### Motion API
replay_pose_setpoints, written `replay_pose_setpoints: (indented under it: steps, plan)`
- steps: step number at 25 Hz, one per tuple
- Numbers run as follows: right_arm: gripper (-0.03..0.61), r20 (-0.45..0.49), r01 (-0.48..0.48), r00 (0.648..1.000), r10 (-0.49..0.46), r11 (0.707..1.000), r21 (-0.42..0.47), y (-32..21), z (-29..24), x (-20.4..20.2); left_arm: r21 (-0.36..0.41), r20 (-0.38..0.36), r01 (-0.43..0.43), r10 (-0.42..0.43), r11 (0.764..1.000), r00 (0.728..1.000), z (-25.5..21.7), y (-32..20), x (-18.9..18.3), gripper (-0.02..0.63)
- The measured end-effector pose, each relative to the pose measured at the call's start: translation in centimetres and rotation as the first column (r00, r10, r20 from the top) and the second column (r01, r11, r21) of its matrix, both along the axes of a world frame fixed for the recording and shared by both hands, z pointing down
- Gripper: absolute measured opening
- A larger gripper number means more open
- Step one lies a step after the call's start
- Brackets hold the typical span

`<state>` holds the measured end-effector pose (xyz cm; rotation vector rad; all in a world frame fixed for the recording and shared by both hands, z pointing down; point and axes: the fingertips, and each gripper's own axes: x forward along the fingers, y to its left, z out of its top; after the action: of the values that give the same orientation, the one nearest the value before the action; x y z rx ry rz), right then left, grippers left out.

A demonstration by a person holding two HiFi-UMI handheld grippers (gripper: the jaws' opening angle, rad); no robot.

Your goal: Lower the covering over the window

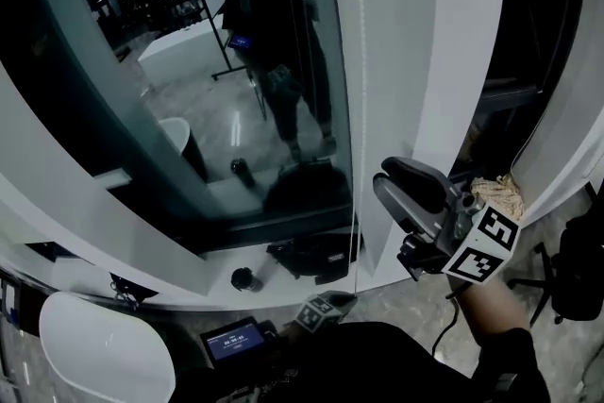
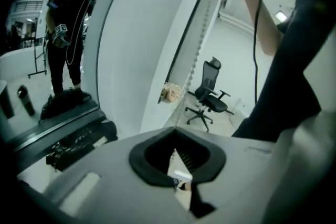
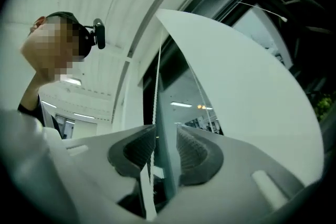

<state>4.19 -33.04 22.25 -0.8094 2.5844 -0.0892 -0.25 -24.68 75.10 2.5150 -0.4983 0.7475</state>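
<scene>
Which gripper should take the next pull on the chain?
Right, probably. The right gripper is up high, its jaws open either side of the chain, ready to close and pull. The left gripper is shut and low down.

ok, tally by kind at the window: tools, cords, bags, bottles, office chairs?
2 tools: left tool, right tool
1 cord
1 bag
1 bottle
1 office chair
Total: 6

White bead chain (image 3: 155, 113) hangs straight down beside the window (image 1: 236, 61).
</scene>
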Motion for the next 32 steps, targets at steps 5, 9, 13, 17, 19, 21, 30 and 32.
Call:
replay_pose_setpoints:
  steps: [5, 9, 13, 17, 19, 21, 30, 32]
  plan:
    - [0.137, -0.058, 0.069, 0.996, -0.064, 0.993, 0.098, 0.1, -8.1, -3.2, 0.000, -0.025, -0.009, 0.009, 1.000, 1.000, -0.1, 1.2, 0.6, 0.005]
    - [0.018, -0.226, -0.105, 0.960, 0.168, 0.959, 0.264, -0.4, -9.7, -3.8, 0.000, -0.037, 0.007, -0.007, 1.000, 0.999, -0.3, 1.1, 0.8, 0.004]
    - [0.015, -0.387, -0.224, 0.768, 0.511, 0.780, 0.585, 0.3, -7.1, -3.7, -0.032, -0.128, 0.031, -0.035, 0.999, 0.991, -1.2, 0.6, 0.1, 0.005]
    - [0.014, -0.591, -0.146, 0.587, 0.554, 0.790, 0.596, -0.6, 2.4, -4.1, -0.115, -0.323, 0.227, -0.253, 0.967, 0.912, -4.7, -1.9, -3.8, 0.008]
    - [0.015, -0.618, -0.153, 0.582, 0.528, 0.818, 0.555, -0.8, 6.1, -3.8, -0.136, -0.379, 0.365, -0.388, 0.921, 0.840, -6.1, -3.7, -7.4, 0.008]
    - [0.015, -0.623, -0.187, 0.592, 0.511, 0.839, 0.510, -1.4, 8.5, -3.1, -0.130, -0.402, 0.482, -0.490, 0.867, 0.774, -8.2, -5.0, -11.2, 0.009]
    - [0.015, -0.579, -0.281, 0.668, 0.467, 0.879, 0.385, -2.5, 10.3, -1.4, -0.135, -0.559, 0.809, -0.719, 0.572, 0.414, -11.4, -6.3, -29.0, 0.080]
    - [0.015, -0.570, -0.291, 0.682, 0.457, 0.886, 0.362, -2.8, 10.2, -1.3, -0.148, -0.576, 0.801, -0.709, 0.580, 0.407, -11.7, -5.9, -30.6, 0.155]
